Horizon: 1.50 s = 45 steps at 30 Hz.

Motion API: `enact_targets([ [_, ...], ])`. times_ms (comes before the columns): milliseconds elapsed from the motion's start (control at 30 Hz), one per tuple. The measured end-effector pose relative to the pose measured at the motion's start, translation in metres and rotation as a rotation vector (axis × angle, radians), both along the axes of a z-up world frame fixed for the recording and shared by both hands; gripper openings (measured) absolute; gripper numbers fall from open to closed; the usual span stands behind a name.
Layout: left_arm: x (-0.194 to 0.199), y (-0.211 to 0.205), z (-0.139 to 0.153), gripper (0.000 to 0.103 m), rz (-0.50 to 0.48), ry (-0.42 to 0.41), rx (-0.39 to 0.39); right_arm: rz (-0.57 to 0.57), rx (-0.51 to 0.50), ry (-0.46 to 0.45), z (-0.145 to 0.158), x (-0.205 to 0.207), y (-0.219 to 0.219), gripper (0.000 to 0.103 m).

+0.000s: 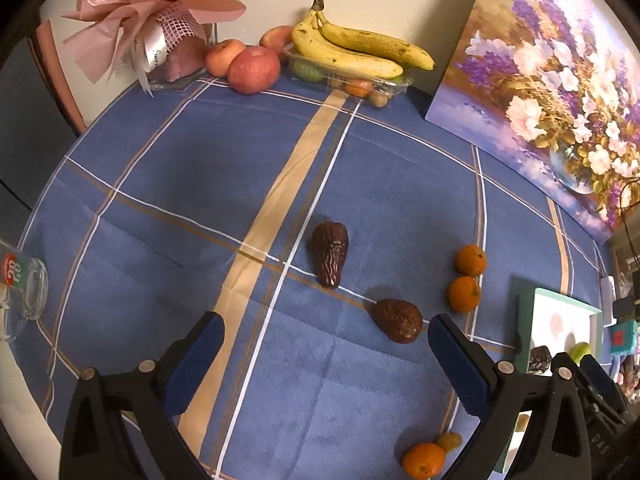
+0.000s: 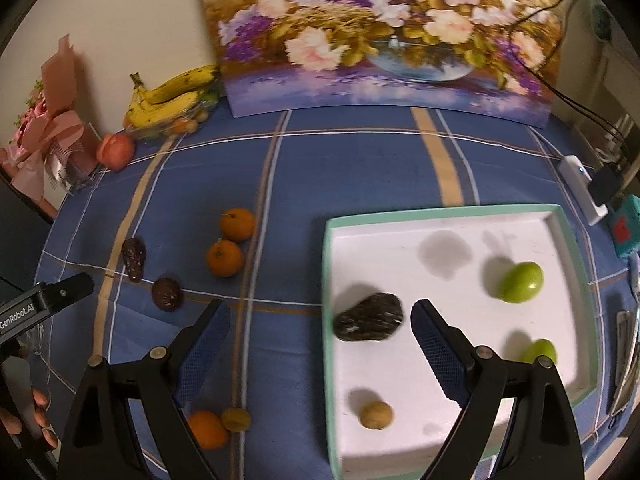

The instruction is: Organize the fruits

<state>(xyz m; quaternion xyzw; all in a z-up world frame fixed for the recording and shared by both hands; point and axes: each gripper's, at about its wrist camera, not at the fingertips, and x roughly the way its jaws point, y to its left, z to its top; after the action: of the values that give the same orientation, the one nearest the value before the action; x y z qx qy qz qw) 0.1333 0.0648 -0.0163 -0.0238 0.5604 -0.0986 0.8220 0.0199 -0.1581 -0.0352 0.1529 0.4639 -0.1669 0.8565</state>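
My left gripper (image 1: 324, 336) is open and empty above the blue plaid cloth. Two dark avocados lie ahead of it, one upright-long (image 1: 330, 254) and one (image 1: 398, 320) near its right finger. Two oranges (image 1: 471, 260) (image 1: 464, 294) lie to the right, a third orange (image 1: 423, 460) and a small brown fruit (image 1: 449, 441) lie near. My right gripper (image 2: 320, 320) is open and empty over the left rim of the white tray (image 2: 440, 216). In the tray lie a dark avocado (image 2: 368, 317), two green fruits (image 2: 521, 282) (image 2: 540, 350) and a small brown fruit (image 2: 376, 415).
Bananas (image 1: 352, 48) on a clear plastic box and apples (image 1: 254, 68) stand at the far edge beside a pink bouquet (image 1: 152, 12). A flower painting (image 2: 380, 32) leans on the wall. A glass (image 1: 24, 288) lies at the left. Chargers and cables (image 2: 580, 184) sit at the right.
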Motion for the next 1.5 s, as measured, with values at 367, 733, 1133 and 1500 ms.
enact_targets([
  [367, 0.026, 0.009, -0.010, 0.103, 0.025, 0.008, -0.029, -0.002, 0.030, -0.029, 0.006, 0.030, 0.008, 0.092],
  [733, 0.053, 0.010, -0.032, 0.102, 0.041, 0.048, -0.033, 0.023, 0.040, -0.027, -0.003, 0.069, 0.012, 0.092],
  [1133, 0.068, -0.007, -0.073, 0.096, 0.009, 0.137, -0.039, 0.078, 0.041, 0.065, -0.049, 0.101, 0.029, 0.086],
  [1500, 0.077, -0.020, -0.084, 0.063, -0.018, 0.161, -0.042, 0.096, 0.074, 0.092, -0.068, 0.110, 0.030, 0.059],
])
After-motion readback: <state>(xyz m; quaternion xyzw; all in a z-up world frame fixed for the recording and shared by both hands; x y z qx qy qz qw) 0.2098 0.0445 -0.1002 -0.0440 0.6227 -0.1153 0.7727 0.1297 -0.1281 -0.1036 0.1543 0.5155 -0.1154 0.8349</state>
